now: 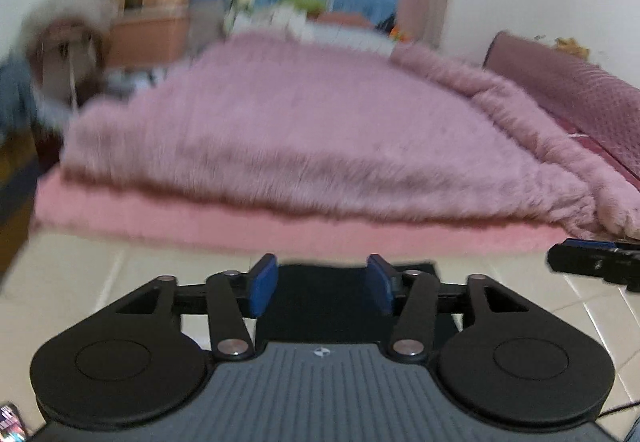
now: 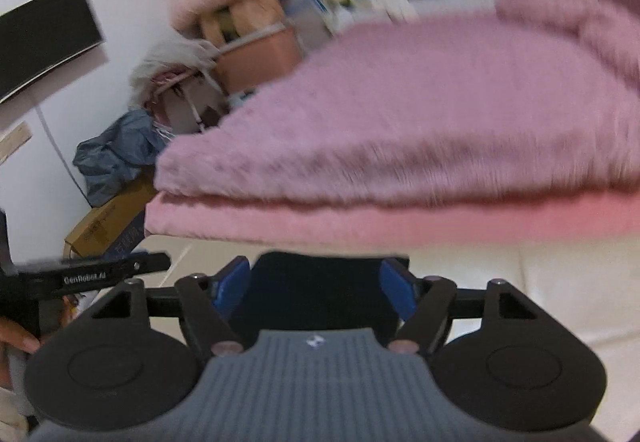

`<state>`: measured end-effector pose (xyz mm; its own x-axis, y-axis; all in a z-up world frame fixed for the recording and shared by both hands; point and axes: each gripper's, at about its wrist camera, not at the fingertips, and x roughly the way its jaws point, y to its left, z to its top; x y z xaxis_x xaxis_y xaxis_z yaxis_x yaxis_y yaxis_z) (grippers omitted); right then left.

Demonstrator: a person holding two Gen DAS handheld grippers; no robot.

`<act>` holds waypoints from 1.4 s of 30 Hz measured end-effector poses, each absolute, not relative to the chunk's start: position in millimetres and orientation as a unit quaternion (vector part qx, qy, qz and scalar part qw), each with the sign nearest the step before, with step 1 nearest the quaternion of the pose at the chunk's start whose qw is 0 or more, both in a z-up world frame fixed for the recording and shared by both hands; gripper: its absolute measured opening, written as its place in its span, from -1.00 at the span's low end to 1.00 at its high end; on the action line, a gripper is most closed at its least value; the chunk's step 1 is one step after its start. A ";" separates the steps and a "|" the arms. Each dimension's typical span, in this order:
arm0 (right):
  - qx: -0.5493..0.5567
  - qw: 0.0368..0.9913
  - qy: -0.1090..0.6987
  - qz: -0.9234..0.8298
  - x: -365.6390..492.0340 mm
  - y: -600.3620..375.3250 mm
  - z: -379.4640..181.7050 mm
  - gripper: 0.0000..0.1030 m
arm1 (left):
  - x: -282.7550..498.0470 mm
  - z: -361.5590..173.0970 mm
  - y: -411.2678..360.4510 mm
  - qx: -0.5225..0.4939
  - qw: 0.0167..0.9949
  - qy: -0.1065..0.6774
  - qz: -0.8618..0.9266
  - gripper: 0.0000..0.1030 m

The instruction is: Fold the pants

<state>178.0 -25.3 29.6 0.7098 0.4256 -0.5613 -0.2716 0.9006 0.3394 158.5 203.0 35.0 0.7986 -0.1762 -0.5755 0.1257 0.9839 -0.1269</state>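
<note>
**Me:** Both grippers are empty. My left gripper (image 1: pixel 322 284) has its blue pads (image 1: pixel 264 284) standing well apart, and nothing lies between them. My right gripper (image 2: pixel 316 288) is spread wider, also with nothing in it. Neither touches cloth.

**Partner:** Where are the pants?

**Me:** Dark fabric, the pants (image 1: pixel 320 302) I judge, shows beyond the fingers in the left view, lying on the pale tiled floor (image 1: pixel 100 274), on the near side of the bed (image 1: pixel 280 130). The right view shows the same dark cloth (image 2: pixel 320 294) beyond its fingers, again nearer to me than the bed. Both pictures are blurred, so I cannot tell how many layers it has or whether its edges line up.

**Partner:** So which step are you on?

**Me:** My guess is I am between folds, or checking one. Both tools are above the cloth and point down at it.

**Partner:** How would you do it well?

**Me:** I would pick two matching corners on the bed side of the cloth, one per gripper, and come down level with the jaws as wide as now. I would pinch only the layers I mean to lift, raise both hands together, carry the edge away from the bed onto the near edge, and let go once it lies flat.

**Partner:** Any risk?

**Me:** My left tool (image 2: pixel 100 270) sits close beside the right one, so they could knock together.
</note>
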 end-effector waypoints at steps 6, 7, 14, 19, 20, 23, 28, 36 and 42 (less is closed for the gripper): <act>0.072 0.943 0.268 0.185 112.3 -16.5 67.2 0.57 | 110.9 70.2 165.2 0.038 0.971 0.232 -0.046 0.77; 0.060 0.946 0.262 0.180 101.8 -14.5 69.8 0.58 | 102.9 73.0 159.8 0.049 0.973 0.224 -0.039 0.80; 0.016 0.961 0.235 0.143 41.8 -2.7 71.2 0.59 | 69.4 63.6 148.7 0.043 0.974 0.224 0.006 0.91; 0.012 0.956 0.259 0.138 16.4 5.4 60.0 0.59 | 51.8 44.1 158.8 0.023 0.959 0.281 0.010 0.91; 0.013 0.953 0.267 0.143 14.5 6.4 56.7 0.59 | 47.6 39.9 160.1 0.020 0.955 0.294 0.006 0.91; 0.004 0.943 0.297 0.148 11.2 12.1 45.0 0.59 | 35.9 29.5 163.6 0.015 0.946 0.325 -0.009 0.91; 0.006 0.925 0.352 0.143 15.2 15.0 21.9 0.59 | 28.0 11.1 167.0 0.013 0.932 0.363 -0.003 0.91; 0.000 0.911 0.392 0.130 16.0 17.7 -4.4 0.59 | 27.7 -2.3 157.8 0.026 0.922 0.386 -0.003 0.91; 0.002 0.905 0.402 0.137 16.5 17.7 -9.0 0.59 | 26.5 -3.7 154.5 0.031 0.921 0.388 -0.004 0.91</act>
